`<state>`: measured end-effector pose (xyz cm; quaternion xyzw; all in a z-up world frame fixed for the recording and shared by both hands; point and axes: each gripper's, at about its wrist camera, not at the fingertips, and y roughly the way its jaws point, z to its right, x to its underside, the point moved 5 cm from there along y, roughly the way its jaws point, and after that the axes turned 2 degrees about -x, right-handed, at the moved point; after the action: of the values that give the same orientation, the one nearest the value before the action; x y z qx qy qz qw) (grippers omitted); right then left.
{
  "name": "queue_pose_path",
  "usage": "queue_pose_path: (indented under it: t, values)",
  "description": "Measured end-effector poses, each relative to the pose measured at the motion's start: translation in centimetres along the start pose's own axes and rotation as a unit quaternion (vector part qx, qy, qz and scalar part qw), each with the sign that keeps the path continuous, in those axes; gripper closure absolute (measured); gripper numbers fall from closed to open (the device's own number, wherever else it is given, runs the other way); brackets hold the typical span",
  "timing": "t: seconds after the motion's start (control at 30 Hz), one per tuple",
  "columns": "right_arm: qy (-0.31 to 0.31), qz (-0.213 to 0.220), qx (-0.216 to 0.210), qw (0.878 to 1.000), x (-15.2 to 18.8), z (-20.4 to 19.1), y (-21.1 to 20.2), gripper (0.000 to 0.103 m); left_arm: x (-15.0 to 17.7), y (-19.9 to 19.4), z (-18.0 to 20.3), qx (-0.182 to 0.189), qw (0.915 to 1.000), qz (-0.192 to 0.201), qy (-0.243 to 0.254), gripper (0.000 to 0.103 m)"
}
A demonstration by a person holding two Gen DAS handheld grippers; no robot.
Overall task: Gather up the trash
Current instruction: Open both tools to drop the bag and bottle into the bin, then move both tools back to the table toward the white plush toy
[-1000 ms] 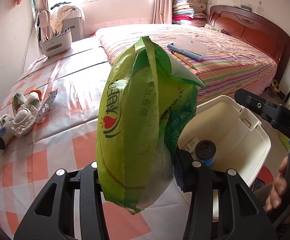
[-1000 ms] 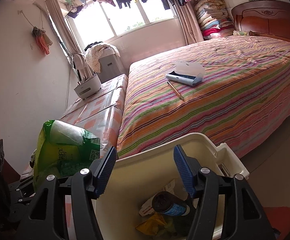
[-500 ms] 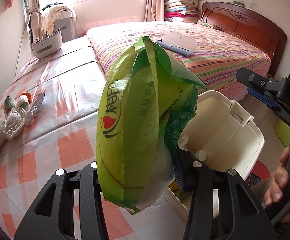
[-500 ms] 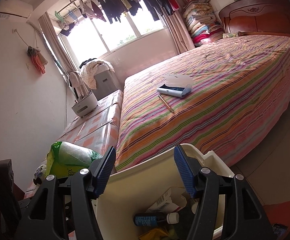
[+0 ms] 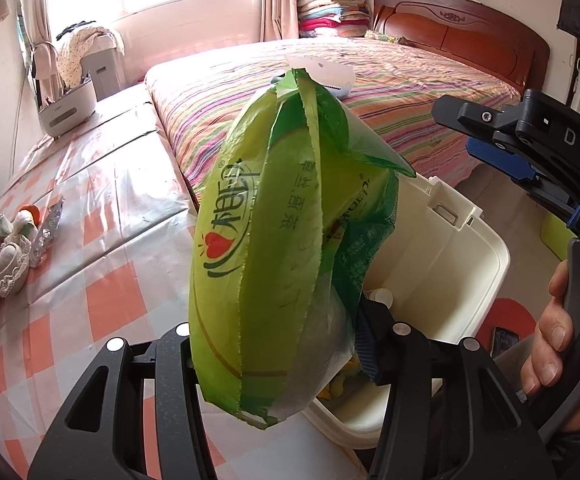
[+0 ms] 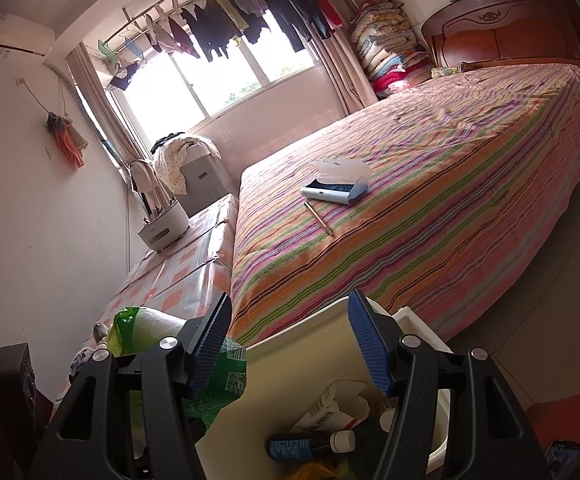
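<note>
From the left wrist view, the left gripper [image 5: 277, 344] has a crumpled green plastic packaging bag [image 5: 273, 240] standing upright between its jaws, which are opening; the bag's lower part fills the gap, and whether the pads still press on it cannot be told. The bag hangs at the edge of the desk covered in an orange-and-white checked cloth [image 5: 101, 240], beside and partly over a cream plastic bin [image 5: 486, 256] that stands by the striped bed [image 5: 410, 92]. The right gripper [image 5: 502, 140] reaches in from the right edge, a hand [image 5: 562, 340] wrapped around its grip, above the far side of the bin.

From the right wrist view, the right gripper [image 6: 290, 344] hovers over the cream plastic bin [image 6: 314, 332], its blue-padded jaws apart with nothing between them. Inside the bin lie a dark bottle with a white cap [image 6: 310, 444], a white carton [image 6: 338, 404] and a yellow wrapper [image 6: 314, 472]. The green bag [image 6: 145, 328] shows to the left, just behind the left jaw and beside the bin's rim. A blue-and-white case [image 6: 336, 188] and a pencil [image 6: 318, 219] rest on the bed.
</note>
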<state>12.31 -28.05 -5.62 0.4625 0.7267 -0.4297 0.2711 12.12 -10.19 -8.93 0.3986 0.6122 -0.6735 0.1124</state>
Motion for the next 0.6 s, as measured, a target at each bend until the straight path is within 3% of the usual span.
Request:
queue_pose_path:
  t: [0.13, 0.23, 0.6]
  values:
    - [0.004, 0.004, 0.001, 1.0, 0.0, 0.3, -0.3, 0.044, 0.1, -0.2, 0.5, -0.011, 0.9998, 0.009, 0.013, 0.029]
    - [0.005, 0.002, 0.002, 1.0, 0.1, 0.4, -0.2, 0.044, 0.2, -0.3, 0.7, -0.023, 0.9994, 0.016, 0.022, 0.022]
    - [0.005, -0.006, 0.001, 1.0, 0.5, 0.3, -0.1, 0.044, 0.2, -0.3, -0.3, -0.034, 0.9993, 0.011, 0.011, 0.022]
